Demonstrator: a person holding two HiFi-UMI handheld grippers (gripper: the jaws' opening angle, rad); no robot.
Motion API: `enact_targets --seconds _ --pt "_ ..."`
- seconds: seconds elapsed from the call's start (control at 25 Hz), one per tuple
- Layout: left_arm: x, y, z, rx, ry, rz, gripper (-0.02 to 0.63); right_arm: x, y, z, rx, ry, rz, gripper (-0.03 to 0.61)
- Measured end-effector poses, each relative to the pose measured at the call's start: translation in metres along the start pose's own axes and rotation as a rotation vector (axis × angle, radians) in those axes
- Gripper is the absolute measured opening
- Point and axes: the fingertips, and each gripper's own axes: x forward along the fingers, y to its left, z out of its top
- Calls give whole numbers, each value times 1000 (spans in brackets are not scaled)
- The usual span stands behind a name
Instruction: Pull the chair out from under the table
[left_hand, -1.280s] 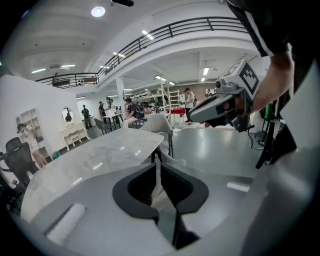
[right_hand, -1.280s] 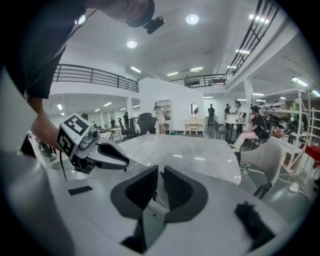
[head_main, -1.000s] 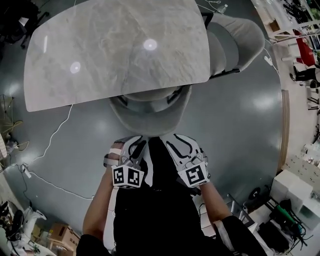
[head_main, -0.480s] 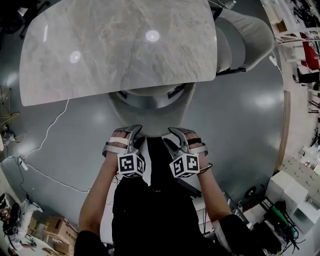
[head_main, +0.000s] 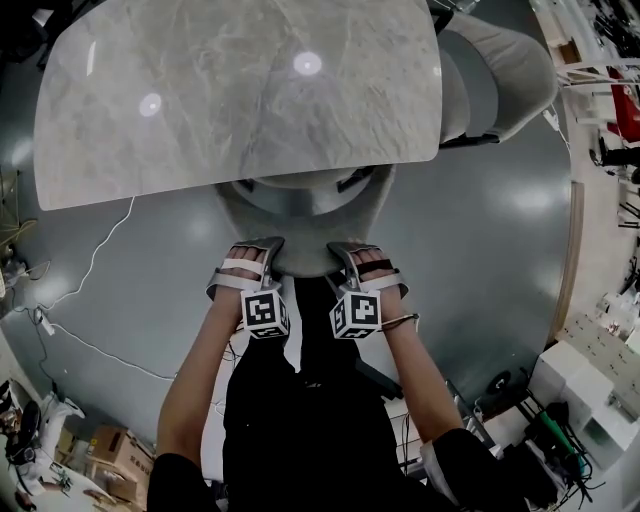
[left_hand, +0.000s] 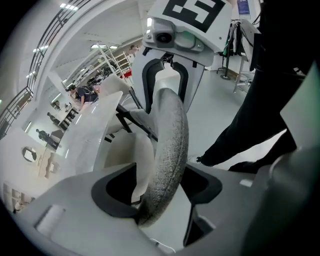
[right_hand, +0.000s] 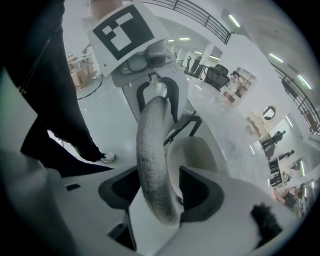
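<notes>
Both left gripper (head_main: 255, 250) and right gripper (head_main: 352, 255), jaws just opened wide, straddle the unclamped chair backrest (head_main: 300, 255) at 6 o'clock of the table (head_main: 240, 90); the grasp likely needs closing, then pulling.

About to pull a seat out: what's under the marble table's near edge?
A grey chair is tucked under the table; only its curved backrest and the seat's rear show. The tabletop covers the rest, legs included.
</notes>
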Motion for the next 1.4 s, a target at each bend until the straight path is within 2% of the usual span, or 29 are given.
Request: enact_targets --seconds 0.24,0.32,0.72,0.84,1.2,1.4 --pt "20 -6 -11 43 55 -34 276 19 2 -5 -35 26 41 238" --pt "22 -4 -15 64 71 -37 247 25 3 -5 -48 33 52 239" --pt "33 -8 -14 156 67 -38 207 40 12 -9 -66 23 76 235" --pt "35 -8 -16 184 67 -56 181 42 11 -9 -102 30 66 184" --pt "33 -15 -16 240 56 -109 110 43 15 -9 -149 44 83 129" --pt "32 -19 -16 242 59 -122 96 43 17 -10 -159 47 89 115"
